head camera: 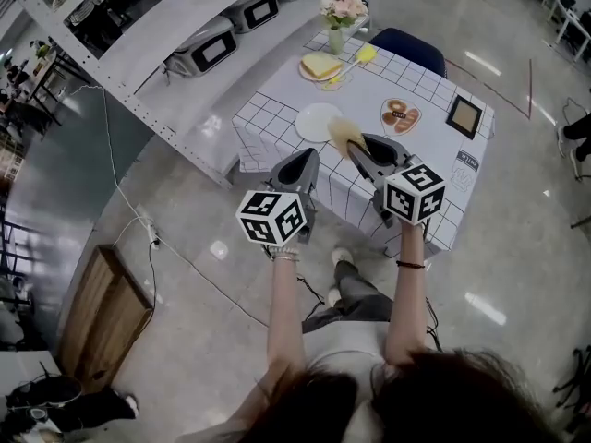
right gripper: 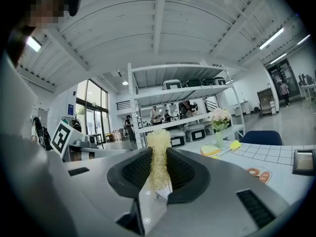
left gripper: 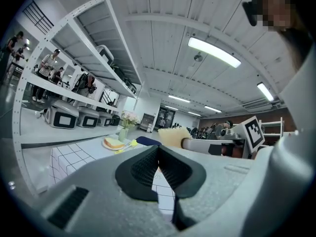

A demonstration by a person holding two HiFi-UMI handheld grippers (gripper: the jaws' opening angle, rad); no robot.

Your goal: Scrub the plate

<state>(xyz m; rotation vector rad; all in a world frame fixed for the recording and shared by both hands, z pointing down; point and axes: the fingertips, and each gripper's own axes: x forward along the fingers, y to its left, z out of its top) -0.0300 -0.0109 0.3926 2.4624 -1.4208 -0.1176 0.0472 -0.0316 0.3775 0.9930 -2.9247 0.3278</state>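
Hovering at the near table [head camera: 268, 123] edge, L claw [head camera: 303, 166] has its jaws pressed together w/ nothing between. A bare white plate [head camera: 317, 122] lies on the table just ahead of it, approx. btwn the two claws' tips. R claw [head camera: 367, 155], beside L, pinches a yellow sponge [head camera: 343, 134] that sticks out past its tips by the plate's right rim; contact unclear. Farther ahead: sandwich [head camera: 320, 65], flowers [head camera: 342, 7].
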